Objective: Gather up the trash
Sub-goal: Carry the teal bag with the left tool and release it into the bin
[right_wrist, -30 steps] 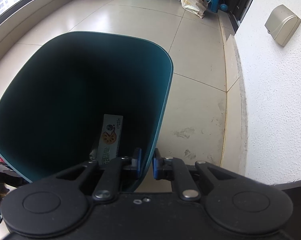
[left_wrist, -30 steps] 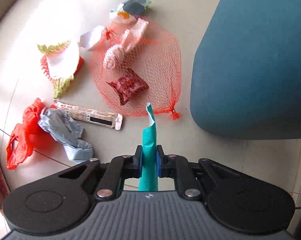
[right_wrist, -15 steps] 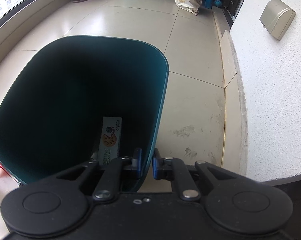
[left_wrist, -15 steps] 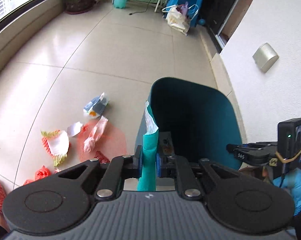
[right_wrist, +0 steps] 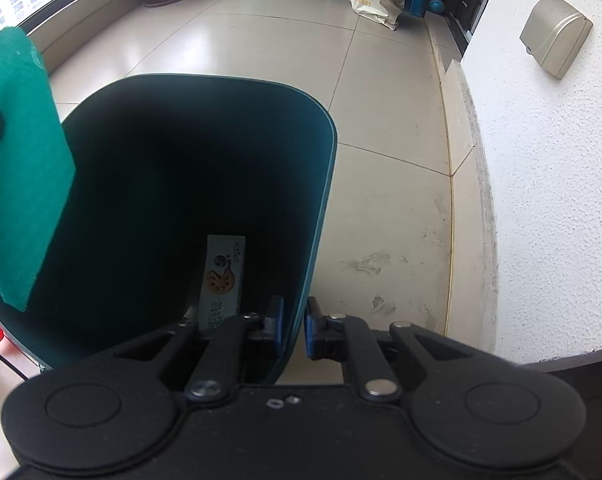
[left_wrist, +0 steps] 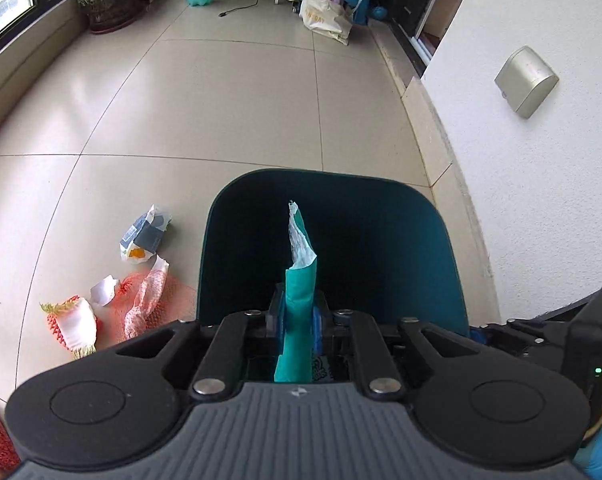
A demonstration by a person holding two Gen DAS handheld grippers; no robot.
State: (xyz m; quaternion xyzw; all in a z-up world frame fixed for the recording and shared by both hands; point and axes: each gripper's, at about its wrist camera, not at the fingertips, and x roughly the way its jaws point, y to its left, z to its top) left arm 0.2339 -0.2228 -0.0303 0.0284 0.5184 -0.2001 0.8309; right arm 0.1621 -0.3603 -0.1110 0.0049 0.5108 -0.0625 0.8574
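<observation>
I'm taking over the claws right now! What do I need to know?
Left claw: shut on the green wrapper, held above the open teal bin.
Right claw: shut on the bin's near rim, one finger inside and one outside.
Done: one printed wrapper already lies in the bin.
Left on the floor beside the bin: a blue and white packet, a red mesh bag with a foam fruit net on it, a white scrap and a red and white piece with a yellow fringe.
Next, probably: open the left claw to drop the green wrapper in, then fetch the rest.

Glossy floor tiles [left_wrist: 221, 120] — rough plaster wall [right_wrist: 541, 160].
</observation>
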